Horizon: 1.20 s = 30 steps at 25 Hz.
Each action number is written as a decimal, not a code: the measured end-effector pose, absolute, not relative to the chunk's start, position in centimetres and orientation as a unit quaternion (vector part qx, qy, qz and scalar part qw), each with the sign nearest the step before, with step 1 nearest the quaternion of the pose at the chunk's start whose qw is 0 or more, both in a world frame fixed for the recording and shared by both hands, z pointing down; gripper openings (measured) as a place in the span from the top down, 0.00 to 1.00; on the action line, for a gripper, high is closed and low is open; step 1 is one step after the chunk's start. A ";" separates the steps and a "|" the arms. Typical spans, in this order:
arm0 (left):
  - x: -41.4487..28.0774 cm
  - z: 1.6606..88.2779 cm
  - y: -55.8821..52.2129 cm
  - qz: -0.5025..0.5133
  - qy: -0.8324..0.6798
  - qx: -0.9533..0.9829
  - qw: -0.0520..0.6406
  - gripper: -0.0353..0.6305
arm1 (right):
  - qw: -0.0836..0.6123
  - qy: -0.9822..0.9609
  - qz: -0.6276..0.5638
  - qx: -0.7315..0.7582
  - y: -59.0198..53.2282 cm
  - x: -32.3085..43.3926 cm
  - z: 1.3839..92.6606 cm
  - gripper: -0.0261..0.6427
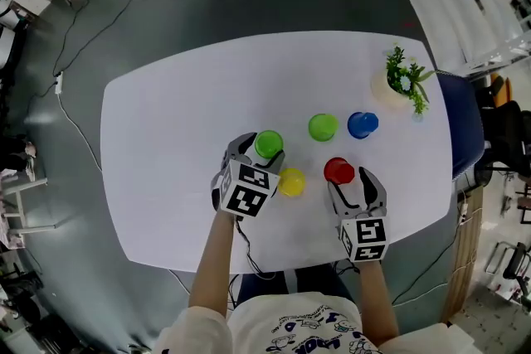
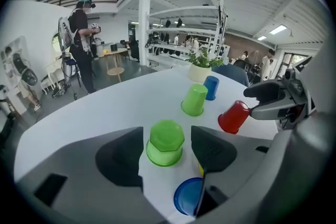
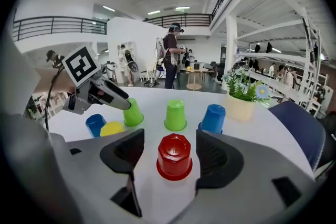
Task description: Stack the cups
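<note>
— Why do both grippers sit so low over the counter (image 1: 166, 145)?

— Each one brackets a cup. The left gripper (image 1: 257, 151) has the near green cup (image 1: 268, 144) between its jaws, which are spread with a sliver of gap on either side, so nothing is clamped. The right gripper (image 1: 350, 181) frames the red cup (image 1: 338, 171) the same way, jaws wide and clear of its sides. Every cup stands mouth-down, so a grip on the walls looks like the natural way to lift one over another.

— Where are the others?

— The far green cup (image 1: 323, 127) and a blue cup (image 1: 362, 124) stand side by side beyond the red one, toward the potted plant (image 1: 405, 80). A yellow cup (image 1: 291, 181) sits just beside the left gripper's right jaw, and a second blue cup (image 2: 186, 196) shows low under that same jaw in the left gripper view. No stack is started yet.

— Any crowding?

— Around the left gripper, yes: yellow and blue are close enough that a sideways swing could probably knock them, so lifting straight up seems safer. The two grippers are also near each other, with the yellow cup between them. The red cup has bare surface all round. The left half and the far side of the counter are open, while the plant sits close to the far right edge.
</note>
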<state>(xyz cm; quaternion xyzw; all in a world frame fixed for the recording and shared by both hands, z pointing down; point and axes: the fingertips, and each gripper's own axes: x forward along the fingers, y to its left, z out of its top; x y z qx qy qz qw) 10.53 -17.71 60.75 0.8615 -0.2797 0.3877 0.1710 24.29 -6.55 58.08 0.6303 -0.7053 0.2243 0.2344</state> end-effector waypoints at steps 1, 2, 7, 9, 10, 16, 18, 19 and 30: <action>10.6 61.1 -17.8 0.393 -0.279 0.860 0.170 0.51 | 0.238 -0.704 0.227 0.629 -6.6 24.4 58.5 0.47; 10.7 61.5 -17.9 0.398 -0.276 0.858 0.169 0.51 | 0.243 -0.704 0.229 0.627 -6.7 24.5 59.0 0.47; 10.6 62.3 -18.2 0.404 -0.272 0.858 0.162 0.60 | 0.262 -0.695 0.241 0.624 -6.9 24.7 61.0 0.50; 10.5 62.3 -18.3 0.398 -0.274 0.860 0.163 0.60 | 0.267 -0.687 0.247 0.629 -7.0 24.9 61.6 0.53; 10.4 62.2 -18.4 0.395 -0.277 0.861 0.164 0.60 | 0.267 -0.684 0.249 0.632 -7.0 25.1 61.8 0.57; 9.7 58.2 -18.9 0.348 -0.304 0.871 0.167 0.61 | 0.255 -0.701 0.237 0.622 -6.8 24.6 60.7 0.60; 9.1 56.5 -18.7 0.338 -0.307 0.874 0.165 0.61 | 0.257 -0.716 0.232 0.607 -6.8 23.5 60.3 0.60; 8.8 55.8 -18.4 0.334 -0.308 0.875 0.165 0.60 | 0.261 -0.723 0.228 0.598 -6.8 22.9 60.2 0.60; 6.9 51.3 -12.2 0.332 -0.307 0.879 0.154 0.60 | 0.292 -0.750 0.216 0.554 -6.2 19.9 61.5 0.60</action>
